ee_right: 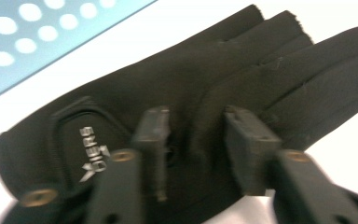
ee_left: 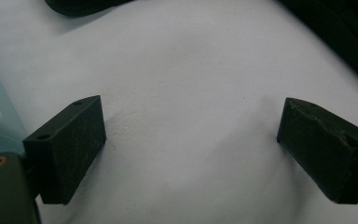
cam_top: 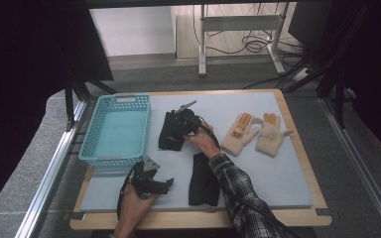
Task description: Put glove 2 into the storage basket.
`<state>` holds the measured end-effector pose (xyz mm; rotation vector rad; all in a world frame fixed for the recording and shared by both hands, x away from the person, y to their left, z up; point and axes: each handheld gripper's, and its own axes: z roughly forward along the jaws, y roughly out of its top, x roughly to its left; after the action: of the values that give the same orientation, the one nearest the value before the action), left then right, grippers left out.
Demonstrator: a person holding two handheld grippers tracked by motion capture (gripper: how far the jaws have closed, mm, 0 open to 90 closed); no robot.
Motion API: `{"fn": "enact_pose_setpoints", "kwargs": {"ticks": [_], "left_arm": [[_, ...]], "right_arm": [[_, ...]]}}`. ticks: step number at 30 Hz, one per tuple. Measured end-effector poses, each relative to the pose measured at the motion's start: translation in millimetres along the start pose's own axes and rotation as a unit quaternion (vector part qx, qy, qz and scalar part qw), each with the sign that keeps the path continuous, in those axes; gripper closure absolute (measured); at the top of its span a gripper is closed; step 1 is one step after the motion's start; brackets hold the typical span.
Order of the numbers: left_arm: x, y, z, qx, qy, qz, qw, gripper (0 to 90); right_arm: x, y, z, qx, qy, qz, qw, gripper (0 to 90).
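While reaching across to the far black glove (cam_top: 167,133), pinching with the right gripper (ee_right: 196,122): jaws closed partway on a raised fold of fabric at mid-palm, just beside the printed logo. Gripped at the middle, probably, so as to lift the whole piece without trailing the fingers. Lies flat on the table (cam_top: 278,178), just right of the blue basket (cam_top: 124,96). Likely bound for that basket, being the nearest container.

Holding the left gripper (ee_left: 191,135) low over bare table near the basket's near corner. Jaws wide open, nothing between them. Parked there, apparently, to keep out of the working hand's path, or to be ready for the second black glove (cam_top: 203,186), lying close by against the right forearm.

Farther right, well apart: two cream gloves (cam_top: 239,133) laid side by side, palms flat, untouched.
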<state>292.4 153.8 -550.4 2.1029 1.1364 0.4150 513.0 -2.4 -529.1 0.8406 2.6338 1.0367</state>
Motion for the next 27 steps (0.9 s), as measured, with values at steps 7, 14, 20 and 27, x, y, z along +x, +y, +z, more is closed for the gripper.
{"fn": "enact_pose_setpoints", "kwargs": {"ticks": [7,14,20,27], "left_arm": [[0.0,0.0,0.0,0.000,0.000,0.000,1.0000,8.4],[0.1,0.0,0.0,0.000,0.000,0.000,1.0000,8.4],[0.0,0.0,0.0,0.000,0.000,0.000,1.0000,8.4],[0.0,0.0,0.0,0.000,0.000,0.000,1.0000,8.4]], "right_arm": [[-0.6,-0.8,-1.5,0.006,0.021,0.022,0.9995,85.4],[8.0,2.9,-8.1,0.009,0.001,0.007,0.9999,86.9],[8.1,3.1,-19.8,-0.002,0.012,0.017,0.9998,86.9],[11.1,6.0,-39.8,-0.017,0.024,0.023,0.9993,86.9]]}}
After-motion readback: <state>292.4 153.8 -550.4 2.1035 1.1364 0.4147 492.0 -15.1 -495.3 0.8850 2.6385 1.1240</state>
